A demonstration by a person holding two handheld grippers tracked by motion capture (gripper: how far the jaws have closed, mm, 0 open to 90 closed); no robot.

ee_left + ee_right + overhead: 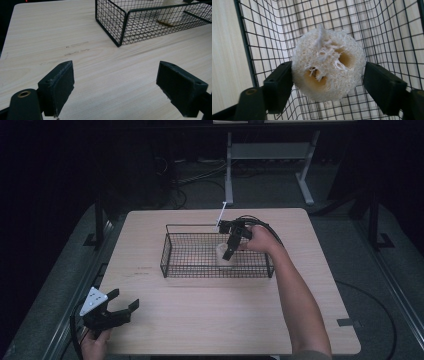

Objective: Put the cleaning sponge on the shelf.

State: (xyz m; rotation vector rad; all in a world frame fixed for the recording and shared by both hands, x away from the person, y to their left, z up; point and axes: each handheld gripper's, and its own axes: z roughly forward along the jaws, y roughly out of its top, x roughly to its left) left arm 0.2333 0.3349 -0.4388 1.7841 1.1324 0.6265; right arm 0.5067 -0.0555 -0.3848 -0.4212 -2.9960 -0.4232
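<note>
Two grippers are in play. Right gripper reaches down into the wire basket on the worktop, its jaws set on either side of a pale loofah; the left pad touches it, the right looks just shy, so whether it is truly pinched I cannot tell. Left gripper hovers spread wide and empty near the worktop's near left corner. Likely the loofah is being placed or fetched: keep the jaws centred on its sides, squeeze gently since it looks springy, and move straight up or down, away from the mesh walls.
</note>
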